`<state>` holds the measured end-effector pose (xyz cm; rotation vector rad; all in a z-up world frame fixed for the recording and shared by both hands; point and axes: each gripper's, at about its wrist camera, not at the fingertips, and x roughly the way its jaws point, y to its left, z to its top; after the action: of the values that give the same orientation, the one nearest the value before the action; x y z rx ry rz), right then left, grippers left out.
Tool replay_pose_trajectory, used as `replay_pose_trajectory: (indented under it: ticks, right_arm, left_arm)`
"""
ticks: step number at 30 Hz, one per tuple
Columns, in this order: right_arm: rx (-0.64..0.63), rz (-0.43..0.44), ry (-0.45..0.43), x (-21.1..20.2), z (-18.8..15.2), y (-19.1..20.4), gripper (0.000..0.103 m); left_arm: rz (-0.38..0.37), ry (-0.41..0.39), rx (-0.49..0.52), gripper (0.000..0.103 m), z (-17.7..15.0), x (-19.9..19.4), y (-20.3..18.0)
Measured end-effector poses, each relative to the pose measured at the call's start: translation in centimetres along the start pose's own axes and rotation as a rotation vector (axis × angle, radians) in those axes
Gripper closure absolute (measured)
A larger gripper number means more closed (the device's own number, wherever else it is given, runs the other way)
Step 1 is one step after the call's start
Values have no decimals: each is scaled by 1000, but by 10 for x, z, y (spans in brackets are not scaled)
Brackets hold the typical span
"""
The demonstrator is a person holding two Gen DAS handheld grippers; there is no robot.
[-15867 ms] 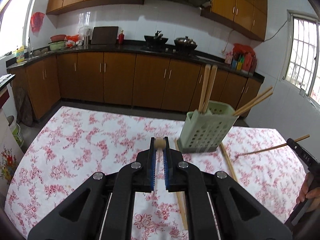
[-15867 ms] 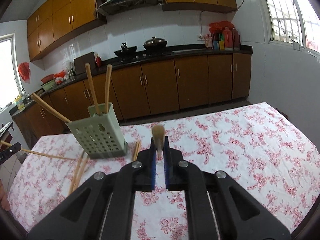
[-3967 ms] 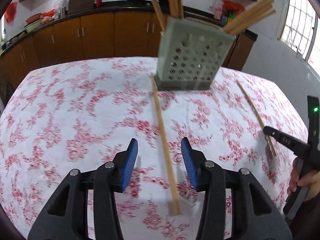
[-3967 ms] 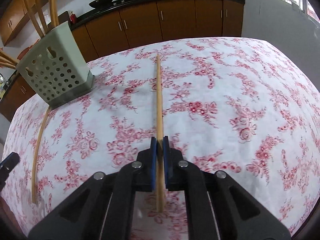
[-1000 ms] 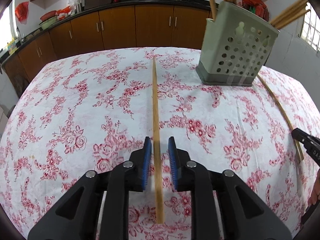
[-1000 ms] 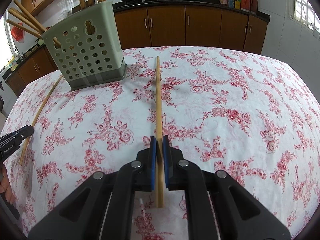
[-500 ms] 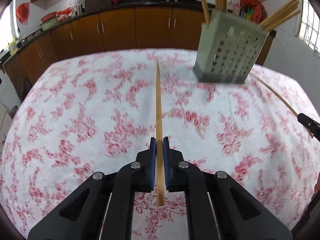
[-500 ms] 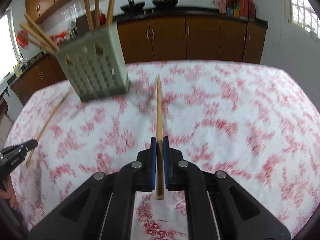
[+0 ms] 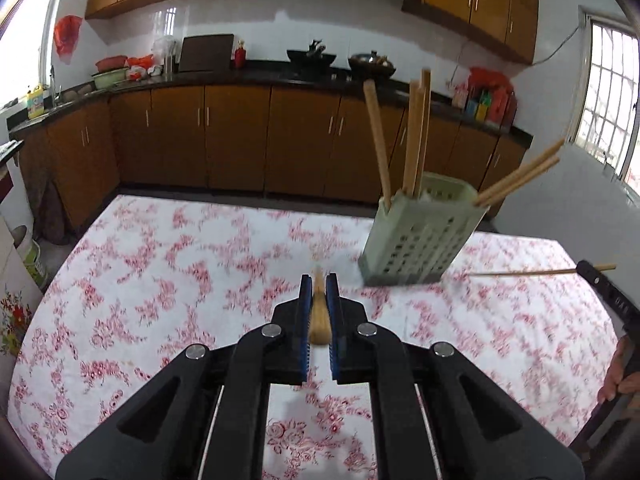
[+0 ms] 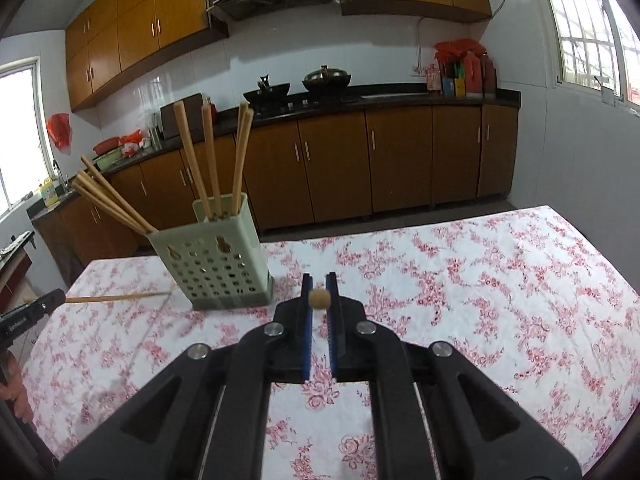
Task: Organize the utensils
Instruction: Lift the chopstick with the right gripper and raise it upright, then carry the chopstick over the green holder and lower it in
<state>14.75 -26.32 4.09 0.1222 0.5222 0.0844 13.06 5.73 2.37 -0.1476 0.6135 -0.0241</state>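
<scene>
A pale green perforated utensil holder (image 9: 420,240) stands on the floral tablecloth (image 9: 180,248) with several wooden chopsticks in it; it also shows in the right wrist view (image 10: 212,256). My left gripper (image 9: 319,304) is shut on a wooden chopstick (image 9: 319,312), held above the cloth left of the holder and pointing along the fingers. My right gripper (image 10: 319,300) is shut on another chopstick (image 10: 319,299), seen end-on, right of the holder. The right-hand chopstick also shows in the left wrist view (image 9: 528,272), and the left-hand one in the right wrist view (image 10: 116,298).
The table's far edge faces brown kitchen cabinets (image 9: 240,140) under a dark counter with pots (image 10: 304,84). A white wall (image 10: 576,148) and window lie to the right. A white bucket (image 9: 28,252) sits on the floor at the left.
Both grippers have lifted their chopsticks off the cloth and tilted up; each chopstick now points along the view. The holder now looks farther away.
</scene>
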Motion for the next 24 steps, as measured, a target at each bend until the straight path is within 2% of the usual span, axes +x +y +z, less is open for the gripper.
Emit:
replay_pose_trajectory:
  ticks: [12,18,24]
  right_arm:
    - [-12,22,-30,-8,5,7,96]
    - [-22,107,-95,-38,36,20,96]
    - [-30,207,-192,-67,77,37,96]
  left_arm:
    - [-26,-56,7,96,13,-15,-7]
    - [-88,-116,50,96,35,-39,-25]
    - [-141,-244,74,96,76,-67,-51]
